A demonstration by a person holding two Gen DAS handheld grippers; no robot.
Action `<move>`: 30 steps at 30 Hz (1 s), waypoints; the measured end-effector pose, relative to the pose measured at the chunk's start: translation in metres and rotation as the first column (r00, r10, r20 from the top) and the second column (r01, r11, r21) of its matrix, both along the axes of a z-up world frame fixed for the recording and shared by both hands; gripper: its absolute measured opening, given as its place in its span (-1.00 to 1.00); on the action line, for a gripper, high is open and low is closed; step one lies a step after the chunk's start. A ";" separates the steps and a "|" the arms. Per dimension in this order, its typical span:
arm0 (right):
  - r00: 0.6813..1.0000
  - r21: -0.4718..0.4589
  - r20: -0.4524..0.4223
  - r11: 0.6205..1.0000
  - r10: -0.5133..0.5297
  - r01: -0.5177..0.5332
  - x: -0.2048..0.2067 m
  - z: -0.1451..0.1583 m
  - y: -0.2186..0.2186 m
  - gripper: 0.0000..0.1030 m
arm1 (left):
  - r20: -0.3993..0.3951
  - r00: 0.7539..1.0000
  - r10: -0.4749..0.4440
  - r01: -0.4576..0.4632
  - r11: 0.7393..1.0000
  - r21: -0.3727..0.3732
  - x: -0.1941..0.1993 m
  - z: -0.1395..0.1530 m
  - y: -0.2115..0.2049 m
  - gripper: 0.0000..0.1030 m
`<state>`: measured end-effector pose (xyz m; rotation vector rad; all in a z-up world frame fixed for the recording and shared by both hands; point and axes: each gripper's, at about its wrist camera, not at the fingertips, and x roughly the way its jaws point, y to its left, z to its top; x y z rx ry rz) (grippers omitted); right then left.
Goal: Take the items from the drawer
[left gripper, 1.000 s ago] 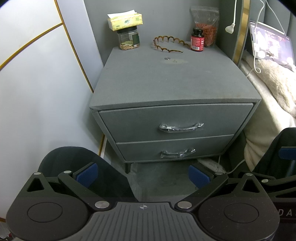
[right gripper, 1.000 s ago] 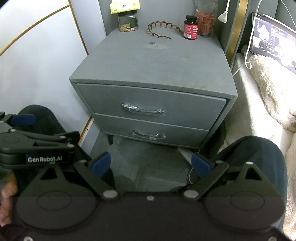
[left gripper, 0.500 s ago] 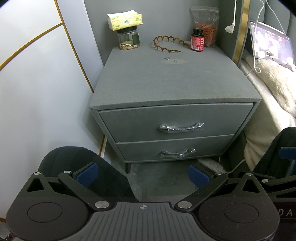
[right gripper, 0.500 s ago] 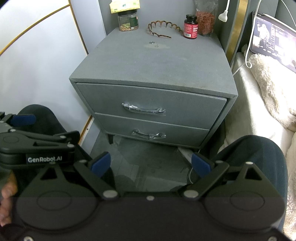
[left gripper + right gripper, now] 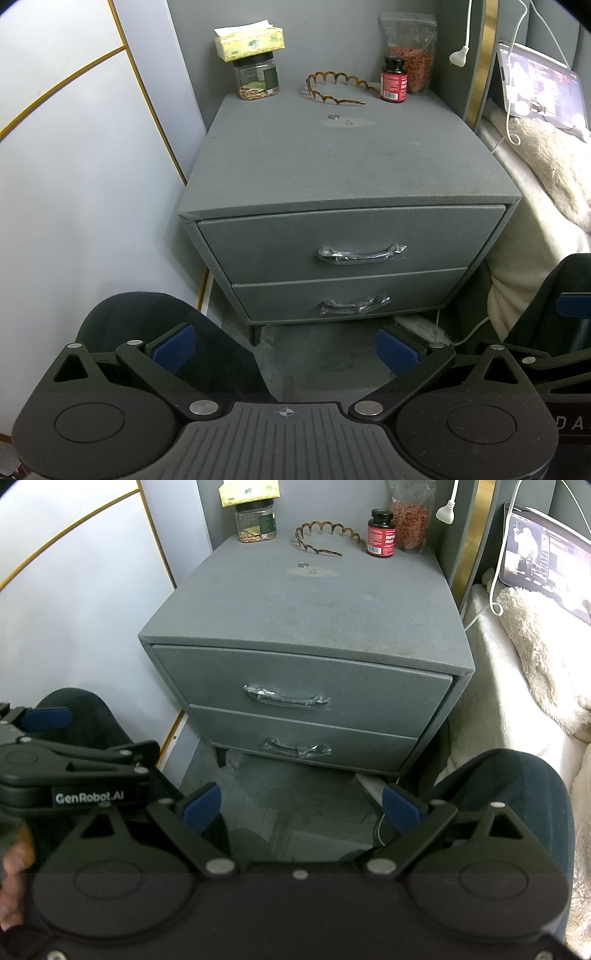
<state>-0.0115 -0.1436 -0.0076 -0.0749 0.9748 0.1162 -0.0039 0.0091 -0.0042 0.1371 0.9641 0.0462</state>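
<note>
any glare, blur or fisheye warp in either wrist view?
Left wrist: sharp, strong barrel warp bowing the nightstand edges; dark vignette in the corners. Right wrist: same warp; tablet screen partly washed out by glare, fleece blanket overexposed; a darkened band covers the bottom of the frame. Both: plastic-wrapped top handle shows small highlights.

1. Both drawers [image 5: 351, 236] ahead of the claws are shut, so whatever lies inside is hidden.
2. The tablet [image 5: 546, 550], far right of the claws, is cut by the picture's edge.
3. The red bottle's [image 5: 394, 79] label print is too small to be read.
</note>
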 end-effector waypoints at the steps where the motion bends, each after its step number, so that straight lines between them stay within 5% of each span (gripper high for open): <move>1: 1.000 0.000 0.000 1.000 0.000 0.000 0.000 0.000 0.000 0.83 | 0.000 1.000 -0.001 0.001 1.000 0.000 0.000 0.000 0.000 1.00; 30: 1.000 0.010 -0.007 1.000 -0.001 0.001 0.001 0.001 -0.001 0.83 | 0.001 1.000 -0.003 0.003 1.000 -0.001 -0.001 0.001 0.001 1.00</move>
